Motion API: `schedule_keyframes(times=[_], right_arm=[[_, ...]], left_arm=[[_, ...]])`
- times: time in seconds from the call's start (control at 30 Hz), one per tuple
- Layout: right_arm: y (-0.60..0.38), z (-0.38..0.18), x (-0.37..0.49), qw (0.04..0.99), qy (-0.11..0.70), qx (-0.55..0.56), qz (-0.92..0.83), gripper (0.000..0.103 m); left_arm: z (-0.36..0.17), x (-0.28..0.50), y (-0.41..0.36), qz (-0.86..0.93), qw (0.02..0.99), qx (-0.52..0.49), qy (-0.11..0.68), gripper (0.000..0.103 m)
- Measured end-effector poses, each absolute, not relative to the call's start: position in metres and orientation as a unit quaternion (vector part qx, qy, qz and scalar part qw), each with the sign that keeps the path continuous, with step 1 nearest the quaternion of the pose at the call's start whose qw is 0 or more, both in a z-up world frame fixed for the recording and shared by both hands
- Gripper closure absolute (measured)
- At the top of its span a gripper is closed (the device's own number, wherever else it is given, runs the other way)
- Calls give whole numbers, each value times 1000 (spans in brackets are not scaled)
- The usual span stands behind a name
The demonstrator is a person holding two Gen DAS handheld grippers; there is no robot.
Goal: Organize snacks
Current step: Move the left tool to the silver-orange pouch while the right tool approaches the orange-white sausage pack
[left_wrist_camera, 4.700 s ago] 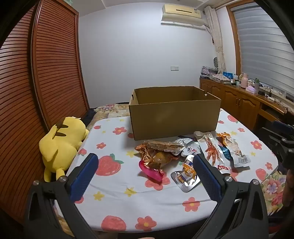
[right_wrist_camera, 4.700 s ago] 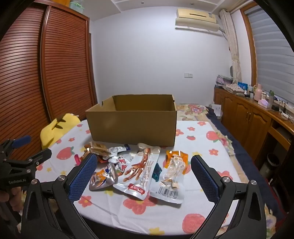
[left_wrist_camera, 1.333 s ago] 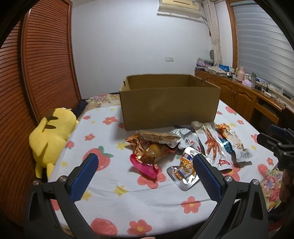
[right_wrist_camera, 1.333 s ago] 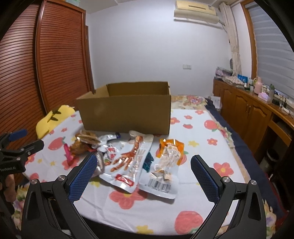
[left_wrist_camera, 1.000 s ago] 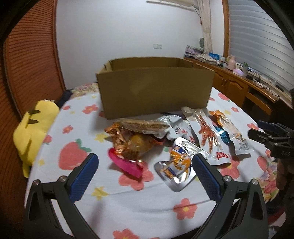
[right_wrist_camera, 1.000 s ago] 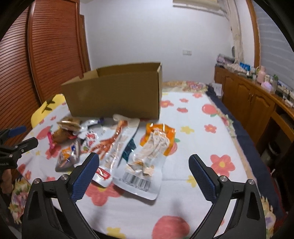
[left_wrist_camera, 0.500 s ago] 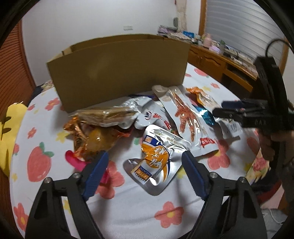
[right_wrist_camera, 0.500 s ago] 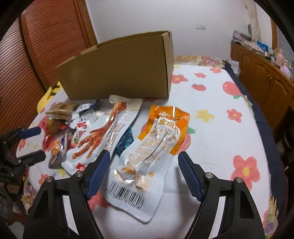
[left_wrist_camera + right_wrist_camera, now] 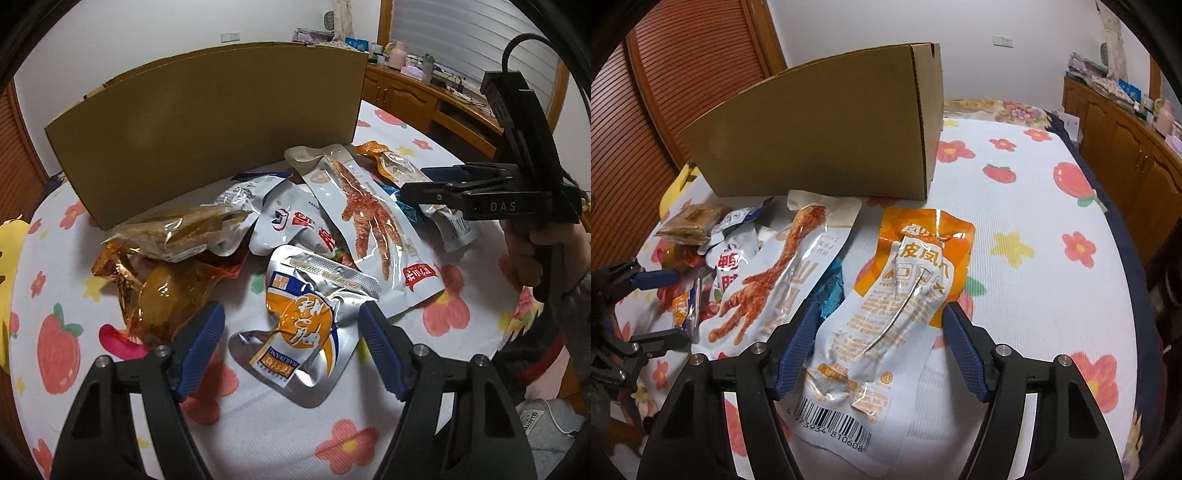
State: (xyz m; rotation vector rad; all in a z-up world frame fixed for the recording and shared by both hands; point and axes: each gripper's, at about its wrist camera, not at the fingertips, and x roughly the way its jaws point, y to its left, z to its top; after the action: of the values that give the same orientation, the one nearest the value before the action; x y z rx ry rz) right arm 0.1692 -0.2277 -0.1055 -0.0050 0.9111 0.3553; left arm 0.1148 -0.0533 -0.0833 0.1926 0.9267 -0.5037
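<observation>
Left claw (image 9: 291,338) released, its blue pads either side of a silver and orange pouch (image 9: 301,332) lying flat on the flowered table (image 9: 258,435). Not touching it that I can see. Pouch long axis runs toward the camera and slightly left, printed end nearest, sealed top edge away toward the box.

Left of it: crumpled amber bag (image 9: 162,284) with a wrapped biscuit pack (image 9: 177,230) on top. A pink thing under the bag, mostly hidden. Behind them a white packet with red print (image 9: 295,229), partly covered by its neighbours.

Chicken-foot packet (image 9: 365,221), long and narrow, points from the cardboard box (image 9: 207,129) out toward the table edge. Box interior not visible from either view.

Right claw (image 9: 877,341) also released, straddling the lower half of an orange and white packet (image 9: 908,295). Long axis runs away from the camera, orange end toward the box, barcode end nearest, lying between the claw's arms. A teal wrapper (image 9: 831,291) peeks out between this packet and the chicken-foot one, mostly buried.
</observation>
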Motion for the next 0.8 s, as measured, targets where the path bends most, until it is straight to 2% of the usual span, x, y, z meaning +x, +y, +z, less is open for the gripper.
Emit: schedule_keyframes(times=[0.37, 0.8], right_arm=[[-228, -108, 168, 891, 421, -3, 172, 30], [-228, -109, 168, 890, 421, -2, 173, 30]], left_arm=[[-91, 119, -64, -244, 840, 137, 465, 26], [-92, 125, -68, -240, 840, 131, 468, 28]])
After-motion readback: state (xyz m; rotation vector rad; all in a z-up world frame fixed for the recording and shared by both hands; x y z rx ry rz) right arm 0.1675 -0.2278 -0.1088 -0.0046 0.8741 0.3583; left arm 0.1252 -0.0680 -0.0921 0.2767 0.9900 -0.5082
